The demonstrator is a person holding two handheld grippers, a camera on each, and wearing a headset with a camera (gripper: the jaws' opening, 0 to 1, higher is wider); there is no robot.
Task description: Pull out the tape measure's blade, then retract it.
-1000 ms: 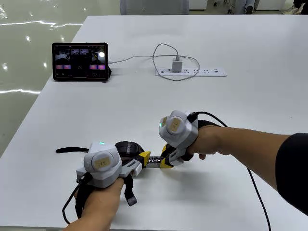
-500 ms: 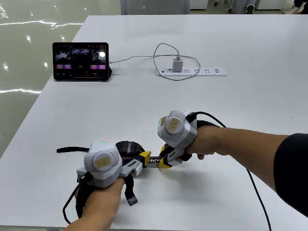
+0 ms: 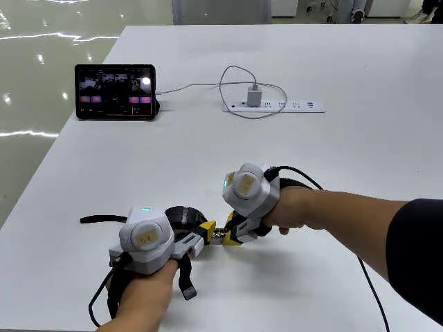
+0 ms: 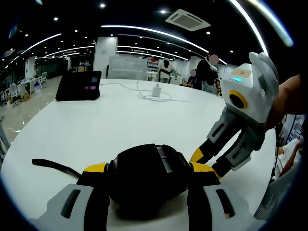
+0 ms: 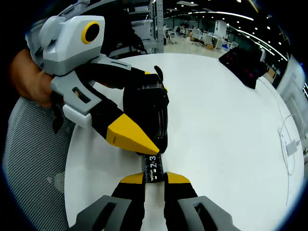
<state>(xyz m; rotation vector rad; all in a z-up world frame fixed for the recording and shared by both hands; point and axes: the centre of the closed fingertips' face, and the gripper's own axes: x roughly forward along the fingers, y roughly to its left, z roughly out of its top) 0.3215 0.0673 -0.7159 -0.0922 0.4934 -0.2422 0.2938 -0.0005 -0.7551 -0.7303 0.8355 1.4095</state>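
We hold the tape measure (image 3: 181, 216) on the table (image 3: 311, 173), near its near edge and left of centre, with the left gripper (image 3: 199, 236) clamped around its black case. Just right of it, our right gripper (image 3: 230, 238) pinches the blade (image 5: 153, 169), jaws narrowed onto a short exposed stretch with printed numbers.

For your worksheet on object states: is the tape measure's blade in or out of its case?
Slightly out: a short numbered stretch of blade bridges the case and the right gripper.
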